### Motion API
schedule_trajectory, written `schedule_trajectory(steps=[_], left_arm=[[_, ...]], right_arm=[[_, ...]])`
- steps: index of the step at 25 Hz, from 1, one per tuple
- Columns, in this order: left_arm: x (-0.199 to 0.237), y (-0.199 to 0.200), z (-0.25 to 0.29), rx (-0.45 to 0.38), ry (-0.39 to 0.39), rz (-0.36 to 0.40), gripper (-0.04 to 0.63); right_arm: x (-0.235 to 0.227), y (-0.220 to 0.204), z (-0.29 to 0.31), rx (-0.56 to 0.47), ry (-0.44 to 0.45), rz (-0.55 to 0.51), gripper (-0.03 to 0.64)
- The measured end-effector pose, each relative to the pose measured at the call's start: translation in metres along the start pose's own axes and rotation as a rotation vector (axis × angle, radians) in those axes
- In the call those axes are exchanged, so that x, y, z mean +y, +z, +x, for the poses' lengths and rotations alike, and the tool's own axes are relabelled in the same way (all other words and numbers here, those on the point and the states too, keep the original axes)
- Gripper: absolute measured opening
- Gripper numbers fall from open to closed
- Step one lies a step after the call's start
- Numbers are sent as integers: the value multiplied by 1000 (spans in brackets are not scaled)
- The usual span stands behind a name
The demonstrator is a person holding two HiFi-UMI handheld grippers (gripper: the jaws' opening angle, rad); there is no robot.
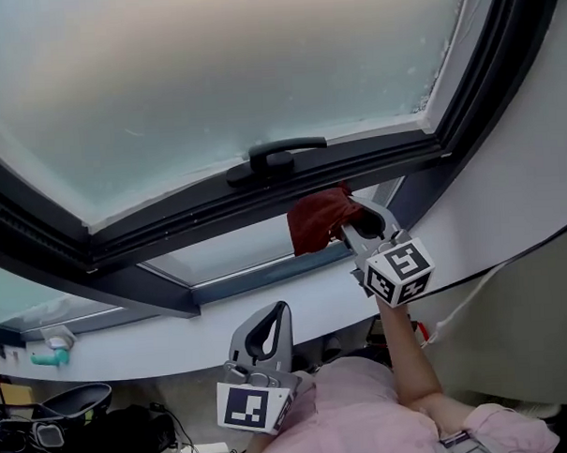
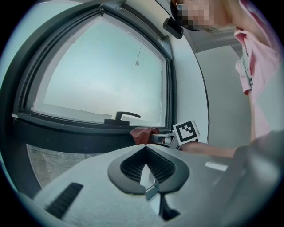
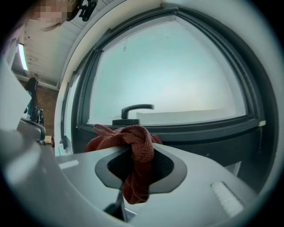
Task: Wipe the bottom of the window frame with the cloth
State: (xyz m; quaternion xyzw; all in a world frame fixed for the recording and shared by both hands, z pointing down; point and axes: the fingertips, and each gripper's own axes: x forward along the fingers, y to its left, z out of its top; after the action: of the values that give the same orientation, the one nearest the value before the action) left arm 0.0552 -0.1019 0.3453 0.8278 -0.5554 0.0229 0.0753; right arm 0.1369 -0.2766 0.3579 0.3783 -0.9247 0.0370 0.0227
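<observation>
Clamping a bunched red cloth [image 1: 316, 221], the right hand-held gripper [image 1: 347, 220] is raised at arm's length; a cloth tail hangs between its jaws. Cloth sits against the dark bottom rail of the window frame [image 1: 199, 220], just below and right of the handle [image 1: 279, 156]. Left hand-held gripper [image 1: 273, 317] held low near the chest, jaws closed together, nothing between them. Frosted pane [image 1: 211, 74] above.
</observation>
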Motion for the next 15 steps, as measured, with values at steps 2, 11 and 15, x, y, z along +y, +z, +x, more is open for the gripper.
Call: schedule_trajectory(steps=[2,11,15], left_arm=[[7,-2,-9,1,2,-2,-3],[56,-6,-53,-14,74,4,-3],[76,-7,-63,-12,96,2,-3]], right_arm=[[26,-10,14,25,51,14,78],[56,-16,50,11,23,55,77],[54,-17,63,-28,-33,81,77]])
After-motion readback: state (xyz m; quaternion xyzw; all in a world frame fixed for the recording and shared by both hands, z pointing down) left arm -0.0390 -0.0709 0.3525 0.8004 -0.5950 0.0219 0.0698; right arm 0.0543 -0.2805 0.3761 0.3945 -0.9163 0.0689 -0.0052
